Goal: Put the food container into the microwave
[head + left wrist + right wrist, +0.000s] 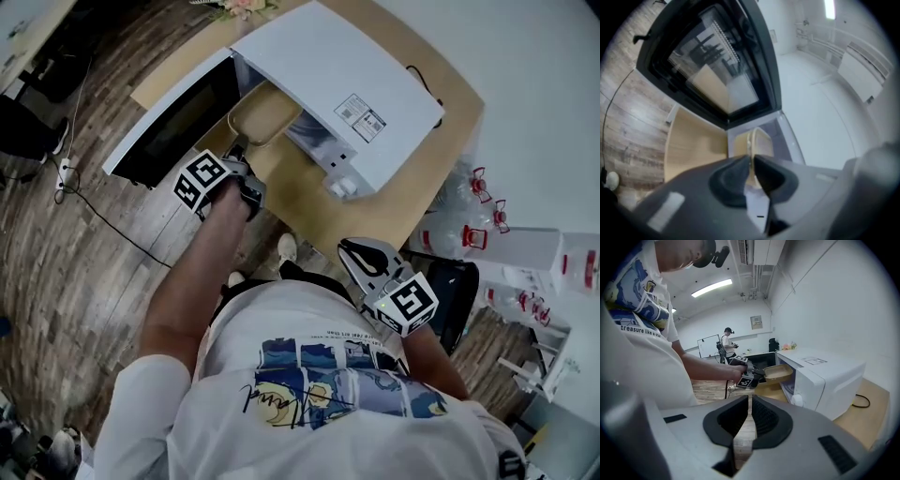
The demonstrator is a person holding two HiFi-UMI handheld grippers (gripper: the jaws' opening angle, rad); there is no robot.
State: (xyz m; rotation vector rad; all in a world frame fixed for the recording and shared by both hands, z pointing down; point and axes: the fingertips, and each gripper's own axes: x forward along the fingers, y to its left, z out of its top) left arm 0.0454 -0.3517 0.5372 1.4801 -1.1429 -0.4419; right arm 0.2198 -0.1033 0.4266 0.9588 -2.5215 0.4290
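A white microwave [337, 94] stands on a wooden table [375, 220] with its dark-glass door [173, 127] swung open to the left. My left gripper [237, 147] is shut on the near rim of a tan food container [264, 116], which hangs at the mouth of the oven cavity. In the left gripper view the jaws [751, 159] pinch the container's rim [758, 143], with the door [717, 70] above. My right gripper [347, 247] is held back near my body, shut with nothing in it. Its own view shows the container [778, 372] in front of the microwave [825, 376].
Clear plastic boxes with red clips [480, 202] are stacked to the right of the table. A black cable [94, 216] trails over the wooden floor at left. Flowers [246, 7] stand at the table's far end. Another person [726, 341] stands far back in the room.
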